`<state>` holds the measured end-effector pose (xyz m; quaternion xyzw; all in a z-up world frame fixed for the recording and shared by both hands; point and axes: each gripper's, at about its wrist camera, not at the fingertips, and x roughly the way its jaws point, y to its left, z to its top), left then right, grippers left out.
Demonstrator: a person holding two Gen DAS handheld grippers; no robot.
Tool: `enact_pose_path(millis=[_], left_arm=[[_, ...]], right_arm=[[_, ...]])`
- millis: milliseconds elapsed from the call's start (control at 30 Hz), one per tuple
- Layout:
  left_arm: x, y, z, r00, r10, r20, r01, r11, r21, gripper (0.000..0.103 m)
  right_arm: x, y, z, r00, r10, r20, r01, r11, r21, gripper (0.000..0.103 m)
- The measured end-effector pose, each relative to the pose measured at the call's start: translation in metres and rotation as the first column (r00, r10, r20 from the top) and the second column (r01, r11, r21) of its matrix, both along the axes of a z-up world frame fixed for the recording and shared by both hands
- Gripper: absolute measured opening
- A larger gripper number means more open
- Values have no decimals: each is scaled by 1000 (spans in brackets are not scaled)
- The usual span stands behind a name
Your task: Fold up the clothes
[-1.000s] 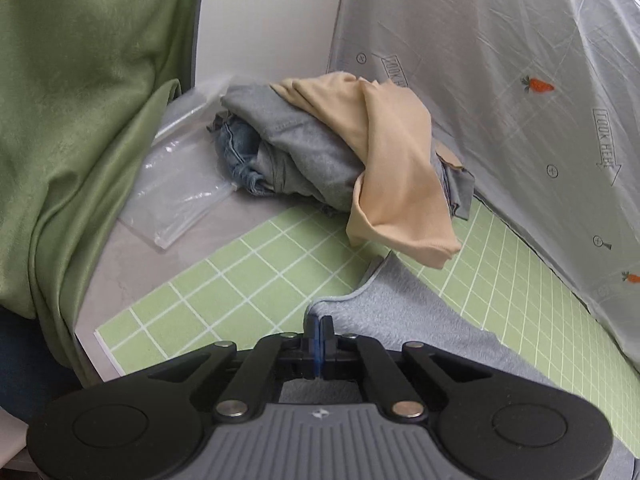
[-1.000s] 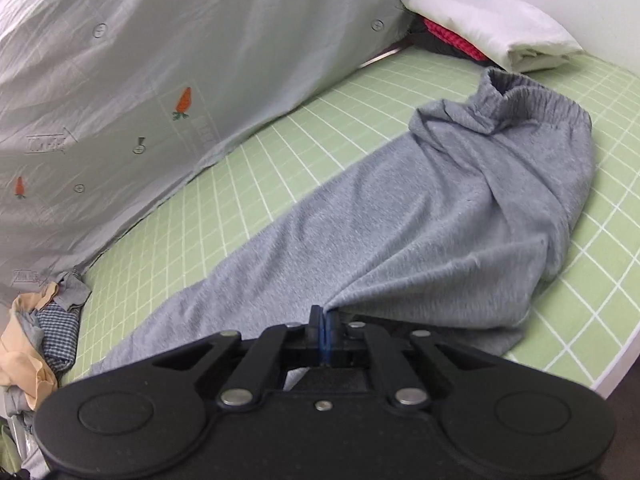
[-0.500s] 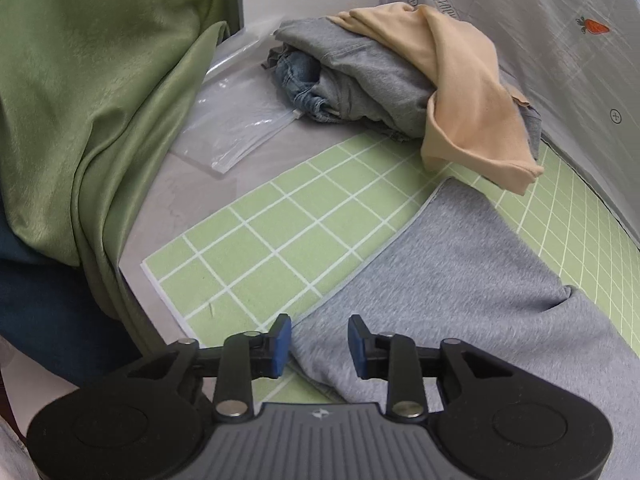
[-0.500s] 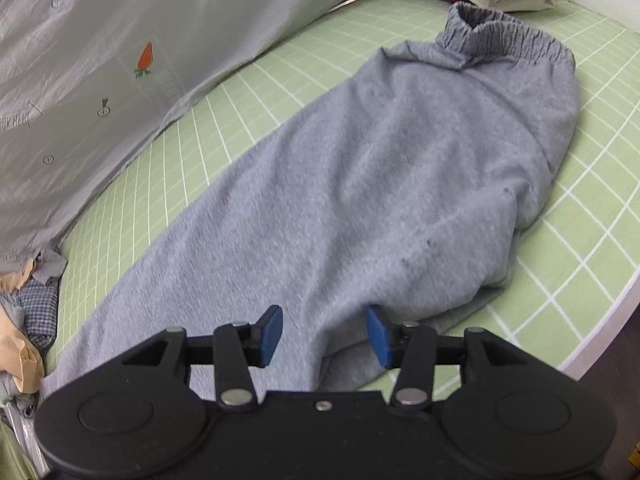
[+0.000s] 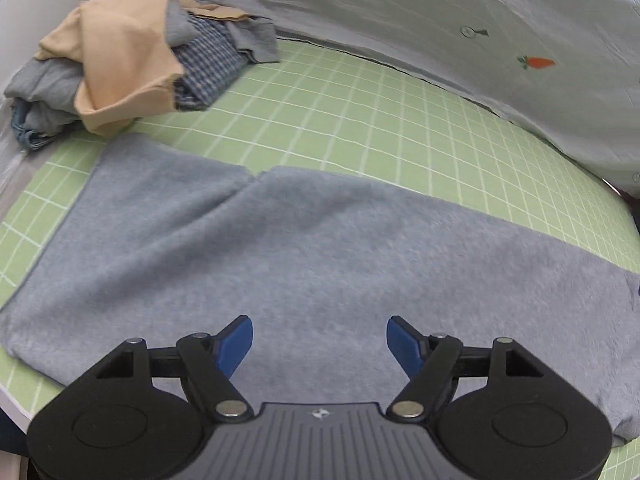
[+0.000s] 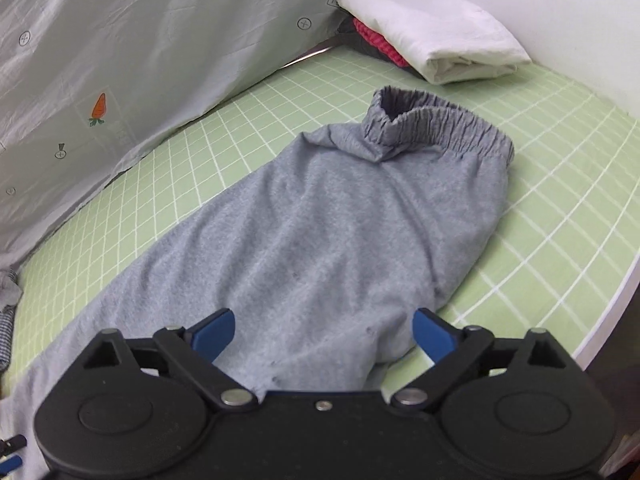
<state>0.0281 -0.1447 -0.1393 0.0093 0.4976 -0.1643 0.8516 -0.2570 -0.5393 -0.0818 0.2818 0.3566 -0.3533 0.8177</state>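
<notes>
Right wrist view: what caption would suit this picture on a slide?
Open right gripper above grey sweatpants laid out on a green grid mat, folded white cloth beyond.

Both wrist cameras sit close above the grey trousers (image 5: pixel 320 256), angled steeply down: left faces the clothes pile (image 5: pixel 120 52), right faces the waistband (image 6: pixel 436 128); shared: trousers, green grid mat (image 6: pixel 560 184).

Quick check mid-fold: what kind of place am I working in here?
Probably a home laundry-folding table, not a workshop: a green grid mat covers it, a carrot-print sheet hangs behind, grey sweatpants lie flat, with an unfolded pile and folded stack at opposite ends.
</notes>
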Motion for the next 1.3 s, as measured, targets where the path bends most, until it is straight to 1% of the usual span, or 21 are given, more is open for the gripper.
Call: enact_pose_path(millis=[100,200,333,400,467,500,567,600,700,733,800,833,933,967,1000,1033,1133,1167,1233,1267,1300], left_arm=[[-24,-42,-12,999,-37,-32,37,999,5,75],[-44,-79,-22,997,-51,-56,53,998,25,75],[-58,-120,-28,996,-54,-72,59,996,70,77],[-63,-135,-32,995,-46,-87,54,994,91,79],[-66,-147,-35,995,-29,-99,40,993,114,79],[-68,-152,-36,995,-18,-95,31,991,133,81],[-68,-160,-37,995,-6,-100,23,986,167,83],[-68,-164,-38,995,-1,-102,20,983,183,84],[-68,-169,-40,992,26,-126,0,979,203,88],[-67,-170,-40,991,37,-132,-9,979,206,89],[-66,-172,-41,988,58,-143,-27,977,212,91],[-66,-173,-42,987,68,-148,-35,976,214,92],[-65,-173,-44,985,84,-153,-50,975,217,97],[-65,-174,-44,984,90,-155,-55,974,218,99],[-65,-174,-45,983,95,-156,-60,974,219,99],[-64,-174,-45,982,99,-158,-63,973,220,100],[-62,-175,-47,981,102,-165,-64,973,222,103],[-61,-174,-47,980,103,-167,-65,974,218,103],[-60,-175,-48,981,98,-166,-61,974,218,103],[-61,-175,-48,982,96,-162,-59,974,217,103],[-62,-175,-48,983,93,-158,-58,975,215,103]], right_arm=[[2,-26,4,996,72,-50,-76,993,-89,99],[5,-54,4,986,148,-70,-156,981,-116,99],[16,-91,-5,960,272,-59,-276,958,-74,99],[26,-107,-12,939,340,-49,-342,939,-33,99],[41,-126,-22,907,420,-41,-420,908,7,98],[48,-139,-26,904,425,-33,-425,905,10,98],[59,-174,-33,925,379,-17,-379,926,7,97],[63,-191,-35,937,349,-3,-349,937,12,95],[65,-237,-34,974,215,71,-219,974,63,94],[61,-241,-30,981,179,70,-182,983,39,94],[49,-245,-22,991,120,60,-120,993,-9,95],[39,-245,-19,994,87,69,-86,996,-13,95],[8,-247,-18,998,-26,59,26,1000,5,96],[0,-245,-20,998,-57,21,57,998,15,96],[-8,-242,-22,996,-83,-17,84,996,33,96],[-16,-238,-25,994,-103,-33,105,993,62,96],[-35,-224,-36,987,-157,-15,157,972,174,96],[-35,-220,-39,986,-165,-5,162,966,199,96],[-35,-213,-45,984,-178,16,169,956,241,91],[-33,-211,-45,984,-176,26,165,956,241,88],[-31,-208,-45,984,-174,36,160,957,241,73]])
